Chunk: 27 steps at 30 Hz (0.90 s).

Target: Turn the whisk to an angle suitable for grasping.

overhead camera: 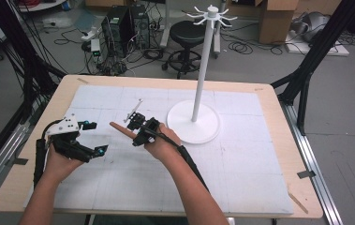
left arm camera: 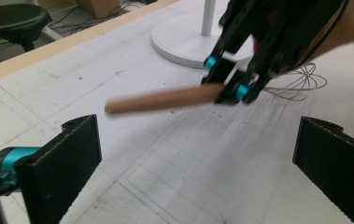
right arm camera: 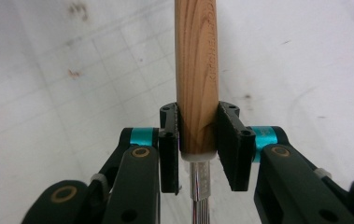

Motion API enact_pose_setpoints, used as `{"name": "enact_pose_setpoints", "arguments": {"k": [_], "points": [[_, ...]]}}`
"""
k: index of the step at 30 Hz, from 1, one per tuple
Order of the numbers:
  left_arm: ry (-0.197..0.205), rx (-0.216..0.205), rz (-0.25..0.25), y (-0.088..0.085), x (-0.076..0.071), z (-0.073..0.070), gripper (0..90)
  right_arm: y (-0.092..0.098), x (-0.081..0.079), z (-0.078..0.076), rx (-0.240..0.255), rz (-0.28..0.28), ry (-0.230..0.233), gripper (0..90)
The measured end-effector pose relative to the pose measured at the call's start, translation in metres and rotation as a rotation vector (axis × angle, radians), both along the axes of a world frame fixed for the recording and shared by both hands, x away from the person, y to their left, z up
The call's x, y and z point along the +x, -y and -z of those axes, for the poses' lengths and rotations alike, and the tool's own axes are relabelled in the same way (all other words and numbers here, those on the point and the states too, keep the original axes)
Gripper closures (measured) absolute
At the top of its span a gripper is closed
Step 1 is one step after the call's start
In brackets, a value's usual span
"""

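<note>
- Right gripper [right arm camera: 198,140] is clamping the whisk [right arm camera: 196,70] by its wooden handle, just above the mat [overhead camera: 240,178].
- Left gripper [left arm camera: 198,163] is gaping wide, gripping nothing, beside it.
- Probably heading for the stand [overhead camera: 204,56]: keep the whisk level and the grip firm near the metal collar.

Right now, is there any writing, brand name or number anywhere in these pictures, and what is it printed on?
Wooden handle of the whisk, clamped between the fingers of the right gripper: a faint stamped line runs along the wood, too faint and blurred to read with any certainty.
Metal neck of the whisk below the handle: fine engraved marks, too small to read.
Cardboard boxes on the floor: no legible print.
</note>
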<state>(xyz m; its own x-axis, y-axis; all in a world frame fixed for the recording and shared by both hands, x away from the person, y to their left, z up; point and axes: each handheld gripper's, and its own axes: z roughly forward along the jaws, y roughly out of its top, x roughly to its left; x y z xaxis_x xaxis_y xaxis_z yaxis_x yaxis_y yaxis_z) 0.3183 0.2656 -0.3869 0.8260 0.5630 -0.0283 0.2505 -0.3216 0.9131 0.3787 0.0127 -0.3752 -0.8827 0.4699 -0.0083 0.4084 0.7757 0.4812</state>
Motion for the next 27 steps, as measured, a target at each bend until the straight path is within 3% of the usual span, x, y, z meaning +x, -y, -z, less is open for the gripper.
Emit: {"name": "enact_pose_setpoints", "arguments": {"k": [3,7,9,10,12,19,27], "points": [[-0.002,0.003,0.0,0.0,0.0,0.0,1.7,0.023,-0.005,-0.021,0.074,0.035,0.034,71.6],[-0.001,0.003,0.002,0.001,-0.001,0.0,1.7,0.041,-0.011,-0.036,0.124,0.051,0.07,71.6],[-0.002,0.007,0.004,0.002,0.0,0.001,1.7,0.06,-0.018,-0.049,0.188,0.067,0.104,71.6],[-0.003,0.009,0.004,0.002,0.0,0.001,1.7,0.06,-0.018,-0.049,0.188,0.067,0.104,71.6],[-0.008,0.014,0.003,0.002,0.0,0.002,1.7,0.075,-0.024,-0.06,0.244,0.075,0.119,71.6],[-0.011,0.014,0.004,0.004,0.002,0.003,1.7,0.102,-0.033,-0.074,0.315,0.069,0.179,71.4],[-0.005,0.014,0.006,0.004,0.001,0.003,1.7,0.126,-0.038,-0.079,0.377,0.099,0.192,71.4]]}}
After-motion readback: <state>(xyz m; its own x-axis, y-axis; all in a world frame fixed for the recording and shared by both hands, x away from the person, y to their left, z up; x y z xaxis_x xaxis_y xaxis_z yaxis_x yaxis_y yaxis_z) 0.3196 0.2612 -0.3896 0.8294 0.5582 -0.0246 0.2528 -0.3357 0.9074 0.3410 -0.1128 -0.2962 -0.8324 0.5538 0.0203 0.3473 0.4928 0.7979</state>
